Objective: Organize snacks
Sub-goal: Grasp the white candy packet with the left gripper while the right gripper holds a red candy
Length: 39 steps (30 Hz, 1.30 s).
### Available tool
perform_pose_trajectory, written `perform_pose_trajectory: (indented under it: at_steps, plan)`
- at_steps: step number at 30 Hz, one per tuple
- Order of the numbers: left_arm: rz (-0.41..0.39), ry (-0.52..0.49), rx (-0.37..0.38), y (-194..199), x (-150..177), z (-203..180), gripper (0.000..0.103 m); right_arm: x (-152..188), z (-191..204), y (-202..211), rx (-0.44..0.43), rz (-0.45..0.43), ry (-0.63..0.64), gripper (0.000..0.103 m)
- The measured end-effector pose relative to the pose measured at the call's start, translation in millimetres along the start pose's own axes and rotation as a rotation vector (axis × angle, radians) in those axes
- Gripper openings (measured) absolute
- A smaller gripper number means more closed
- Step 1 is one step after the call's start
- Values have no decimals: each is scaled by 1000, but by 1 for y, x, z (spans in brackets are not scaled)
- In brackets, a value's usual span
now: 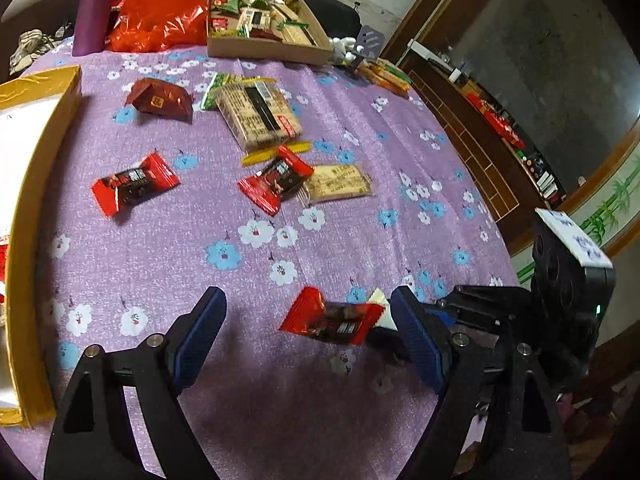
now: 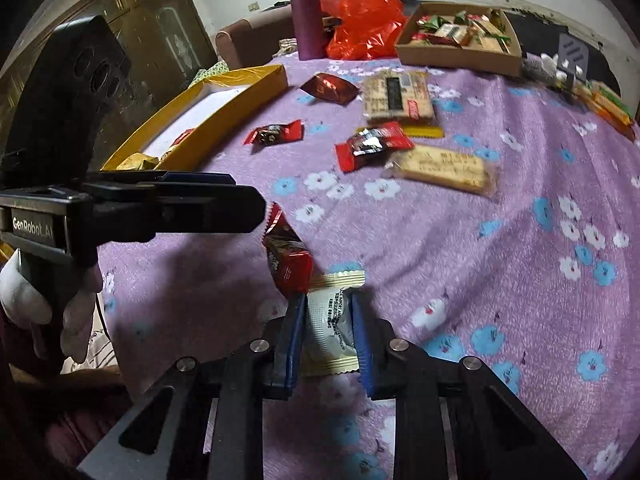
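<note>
1. Tablecloth (image 1: 360, 240), purple with blue and white flowers, covered the whole table; its right edge curved away toward a dark wood-panelled wall, and the widest bare stretch lay in the near middle, in front of your two grippers.
2. Your yellow box (image 1: 44, 128) ran along the left edge, walling that side; a few wrapped snacks showed inside it in the right wrist view.
3. A cardboard tray (image 2: 456, 58) of mixed snacks sat at the far edge, beside a red plastic bag (image 2: 360, 20) and a purple bottle (image 2: 306, 20).
4. Loose snacks crowded the centre: a big cracker pack (image 1: 256, 114), a flat biscuit pack (image 1: 340, 184) and three red candies near them.
5. Your left gripper (image 1: 308, 320) stood wide and empty, a red candy (image 1: 332, 316) lying on the cloth between its fingers, nearer the right one.
6. Your right gripper (image 2: 326, 320) was clamped on a white sachet (image 2: 330, 320) low over the cloth, just beside that red candy.
</note>
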<state>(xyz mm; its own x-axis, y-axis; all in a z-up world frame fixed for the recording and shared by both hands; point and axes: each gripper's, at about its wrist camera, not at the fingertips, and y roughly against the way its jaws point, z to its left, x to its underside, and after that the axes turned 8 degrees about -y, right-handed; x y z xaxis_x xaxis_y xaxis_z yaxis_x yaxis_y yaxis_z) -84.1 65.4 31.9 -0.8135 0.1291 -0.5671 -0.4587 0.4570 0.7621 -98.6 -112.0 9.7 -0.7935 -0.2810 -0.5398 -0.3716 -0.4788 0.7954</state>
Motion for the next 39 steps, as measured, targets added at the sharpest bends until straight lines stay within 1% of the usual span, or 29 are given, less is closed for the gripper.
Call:
perform_pose_trajectory:
  at_steps: [1, 2, 3, 4, 5, 6, 7, 9, 10, 11, 13, 15, 16, 17, 19, 20, 21, 22, 23, 26, 27, 30, 31, 34, 36, 39]
  plan:
    - [4, -3, 1, -1, 0, -1, 84, 1, -6, 0, -18, 4, -21, 28]
    - [5, -4, 4, -1, 1, -1, 84, 1, -9, 1, -24, -2, -37, 27]
    - [5, -3, 7, -2, 1, -1, 84, 1, -13, 2, -29, -9, -53, 30]
    - [4, 0, 7, -1, 1, -1, 84, 1, -17, 5, -28, -16, -68, 37]
    - [2, 5, 6, -1, 0, 0, 84, 1, -17, 6, -15, -22, -72, 41]
    - [0, 13, 5, 0, 1, 2, 84, 1, -17, 9, 14, -35, -73, 53]
    - [-4, 24, 4, 1, 1, 4, 84, 1, -18, 11, 67, -56, -70, 58]
    - [-12, 46, 0, 3, 3, 10, 84, 0, -21, 14, 138, -75, -70, 58]
    - [-18, 59, -2, 6, 5, 14, 84, -1, -23, 16, 154, -86, -75, 58]
    - [-21, 69, -5, 7, 6, 17, 84, -1, -22, 20, 136, -102, -74, 58]
    - [-32, 93, -12, 12, 8, 24, 84, -4, -13, 27, 57, -118, -37, 58]
    - [-48, 106, -21, 19, 10, 29, 84, -8, 5, 24, -9, -101, 35, 56]
    - [-54, 110, -24, 22, 10, 30, 84, -9, 12, 21, -19, -90, 63, 54]
    - [-60, 113, -25, 24, 11, 31, 84, -11, 21, 14, -10, -76, 100, 52]
    - [-69, 115, -27, 28, 11, 32, 84, -16, 36, -2, 28, -46, 157, 41]
    - [-73, 113, -29, 30, 12, 32, 84, -18, 40, -12, 43, -27, 174, 39]
    - [-75, 110, -29, 31, 13, 32, 84, -18, 42, -18, 58, -8, 183, 34]
    - [-78, 103, -30, 33, 13, 31, 84, -19, 45, -24, 90, -3, 195, 22]
    - [-79, 96, -31, 33, 12, 30, 84, -19, 45, -26, 96, 7, 198, 22]
    - [-73, 56, -25, 30, 10, 22, 84, -18, 38, -13, 55, -22, 144, 20]
    - [-62, 43, -17, 27, 10, 19, 84, -20, 34, -8, 45, -45, 117, 20]
    - [-12, -25, 4, 10, 10, -1, 84, -21, 6, 22, 31, -134, 10, 20]
    - [3, -46, 7, 5, 10, -8, 84, -20, -7, 35, 41, -162, -30, 21]
    - [49, -116, 15, -15, 10, -32, 84, -14, -38, 54, 100, -204, -114, 21]
    - [68, -162, 14, -24, 9, -48, 84, -8, -54, 61, 106, -209, -162, 21]
    - [74, -244, -15, -35, 4, -72, 84, -1, -72, 67, 93, -217, -223, 21]
